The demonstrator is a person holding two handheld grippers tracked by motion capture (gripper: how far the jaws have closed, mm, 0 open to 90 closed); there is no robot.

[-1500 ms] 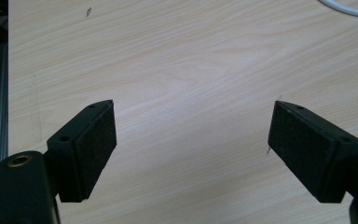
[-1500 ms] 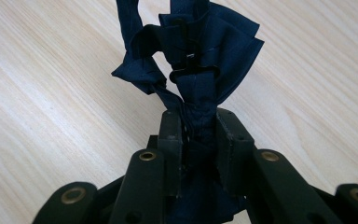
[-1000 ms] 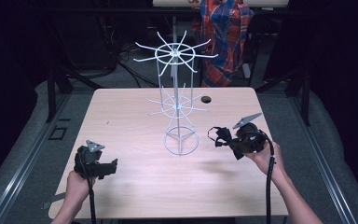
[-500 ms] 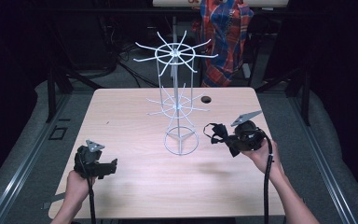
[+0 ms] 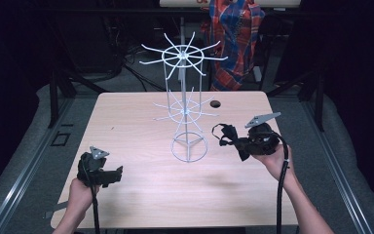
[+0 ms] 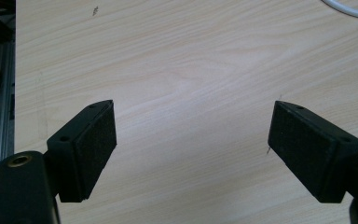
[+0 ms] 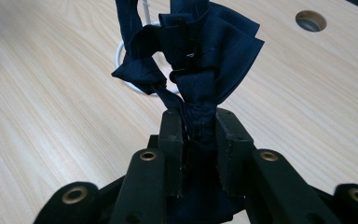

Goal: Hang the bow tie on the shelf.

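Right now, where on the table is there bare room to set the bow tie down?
Bare wood lies between the left claw and the wire rack base, and along the near table edge. It is crowded where the right claw holds the bow tie beside that base.

Bench (image 5: 126, 126): one, light wood, with one round hole (image 5: 215, 104) near its far edge.
Wire rack (image 5: 187, 105): one, white, with two tiers of spokes and one ring base.
Tools: two, a left tool (image 5: 108, 174) and a right tool (image 5: 233, 141).
Dark cloth (image 7: 200, 70): one piece.
Hands: two, one per tool.
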